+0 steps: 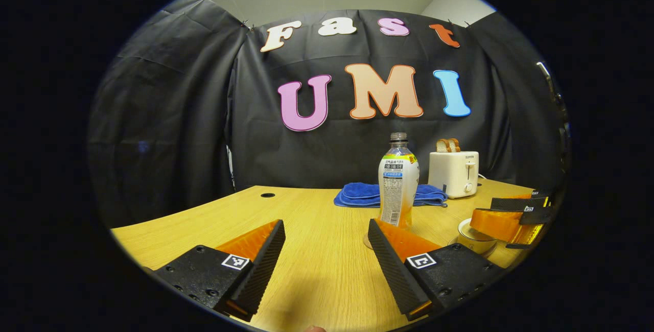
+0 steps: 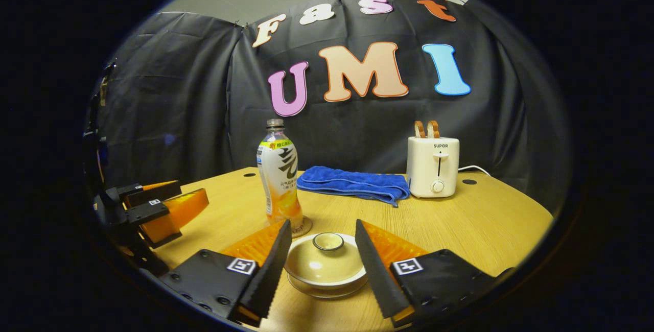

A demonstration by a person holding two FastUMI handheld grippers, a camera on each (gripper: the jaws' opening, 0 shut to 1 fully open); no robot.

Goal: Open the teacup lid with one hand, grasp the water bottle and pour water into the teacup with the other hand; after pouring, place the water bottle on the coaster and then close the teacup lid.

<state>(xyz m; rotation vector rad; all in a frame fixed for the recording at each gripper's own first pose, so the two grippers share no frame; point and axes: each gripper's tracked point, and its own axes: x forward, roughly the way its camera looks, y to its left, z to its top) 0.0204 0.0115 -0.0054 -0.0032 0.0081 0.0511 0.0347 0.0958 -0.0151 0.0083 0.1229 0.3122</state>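
Teacup lidded, on table, between the spread fingers of right gripper
Bottle upright on coaster behind cup; left gripper spread, holding nothing

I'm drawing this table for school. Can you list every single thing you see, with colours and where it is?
Water bottle: one, clear with orange drink, standing on a coaster, left of centre.
Teacup: one, cream, lid on, near table edge.
Towel: one, blue, folded, at the back.
Toaster: one, white, bread in its slots, back right.
Table: one, light wood.
Right gripper: open, fingers either side of the teacup.
Left gripper: open, above bare table.
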